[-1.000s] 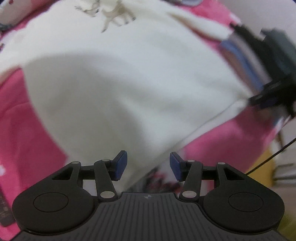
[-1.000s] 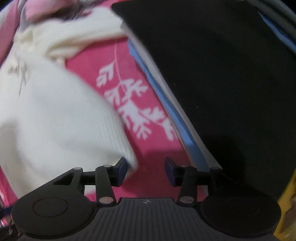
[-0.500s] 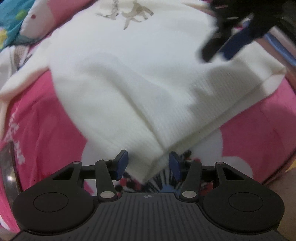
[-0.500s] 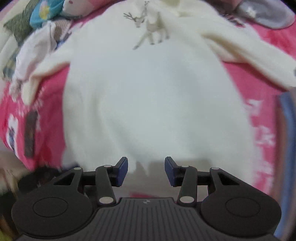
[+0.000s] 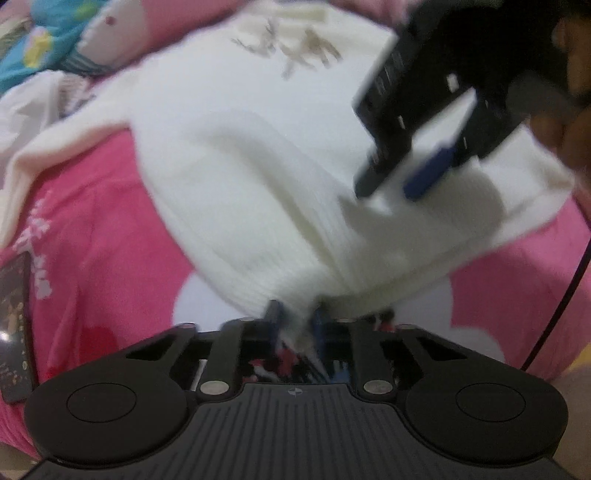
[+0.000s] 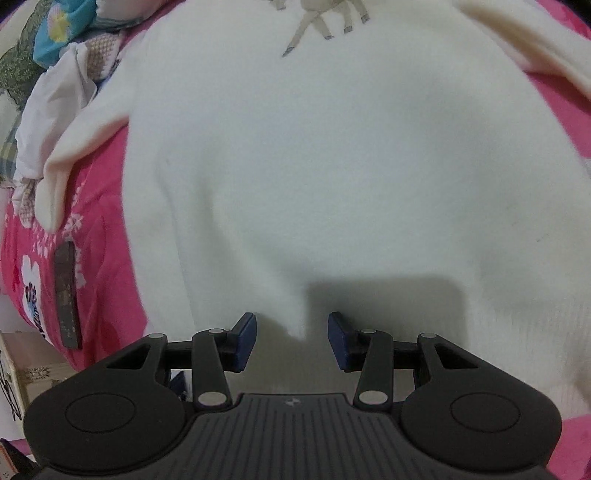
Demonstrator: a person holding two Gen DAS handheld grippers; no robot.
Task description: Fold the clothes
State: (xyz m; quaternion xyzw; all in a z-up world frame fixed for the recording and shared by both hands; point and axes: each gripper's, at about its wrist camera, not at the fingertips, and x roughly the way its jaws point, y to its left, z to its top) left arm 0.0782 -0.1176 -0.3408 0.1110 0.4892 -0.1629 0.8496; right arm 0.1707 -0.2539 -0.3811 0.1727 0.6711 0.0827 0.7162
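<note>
A white knit sweater (image 5: 236, 177) with a deer print (image 6: 325, 18) lies spread on a pink bedspread (image 5: 96, 251). My left gripper (image 5: 295, 325) is shut on the near corner of the sweater's ribbed hem, and cloth is bunched between its blue pads. In the left wrist view my right gripper (image 5: 397, 184) hovers open over the right part of the hem, tilted down. In its own view my right gripper (image 6: 291, 341) stands open just above the sweater. A raised fold of cloth lies between its fingers (image 6: 243, 339), and the pads do not press on it.
A dark flat object (image 6: 66, 295) lies on the bedspread at the left. A heap of other clothes (image 6: 55, 44) sits at the far left corner. A box (image 6: 22, 369) stands beside the bed. A black cable (image 5: 561, 295) hangs at the right, near a person's hand (image 5: 576, 122).
My left jaws have shut on the hem corner that lay between them. My right gripper has swung from the dark cloth at the right over onto the white sweater, closer to its hem.
</note>
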